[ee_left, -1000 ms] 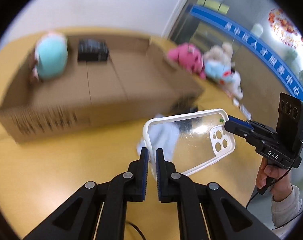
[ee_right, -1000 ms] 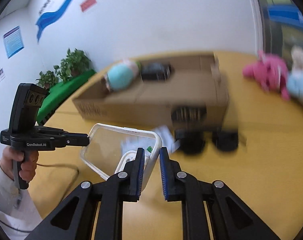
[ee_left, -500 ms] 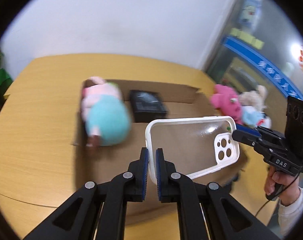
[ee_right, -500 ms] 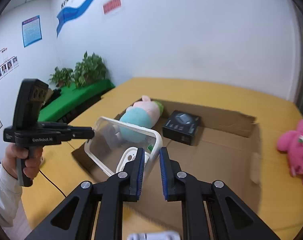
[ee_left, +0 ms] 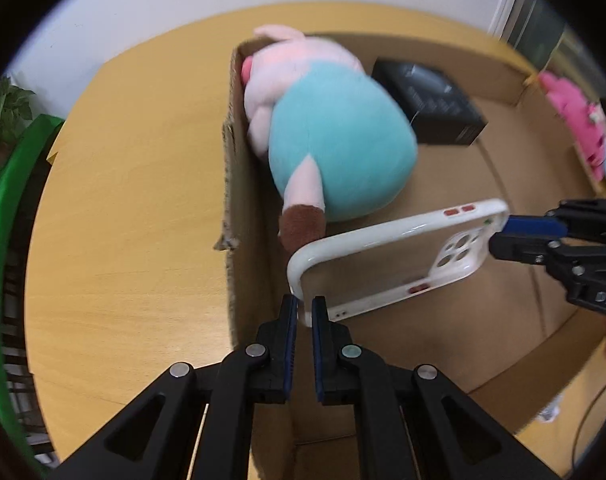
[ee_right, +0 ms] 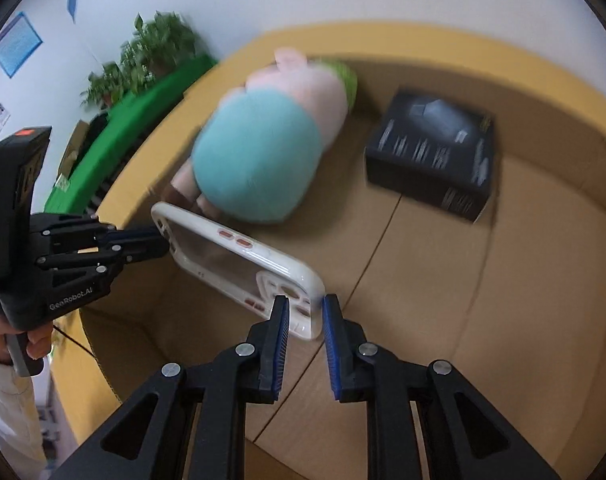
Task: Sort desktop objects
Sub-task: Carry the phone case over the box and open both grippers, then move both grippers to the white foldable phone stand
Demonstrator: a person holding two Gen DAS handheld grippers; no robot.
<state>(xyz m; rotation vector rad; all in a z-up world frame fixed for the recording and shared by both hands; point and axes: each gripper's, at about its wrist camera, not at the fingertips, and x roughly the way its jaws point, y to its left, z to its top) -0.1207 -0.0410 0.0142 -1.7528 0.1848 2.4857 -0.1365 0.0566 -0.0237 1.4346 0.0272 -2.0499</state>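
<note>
Above the open cardboard box (ee_left: 239,184), the left gripper (ee_left: 304,312) is clamping one short end of the clear phone case (ee_left: 387,264), its fingers pressing on the white rim. At the opposite, camera-cutout end, the right gripper (ee_right: 306,312) is straddling the case corner; whether its fingers are gripping cannot be told. Inside the box, a plush pig (ee_right: 263,148) is lying beside a black carton (ee_right: 435,156). Both are resting on the box floor

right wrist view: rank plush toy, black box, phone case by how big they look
1. plush toy
2. phone case and black box look alike; the case is nearer the camera, so unranked.
</note>
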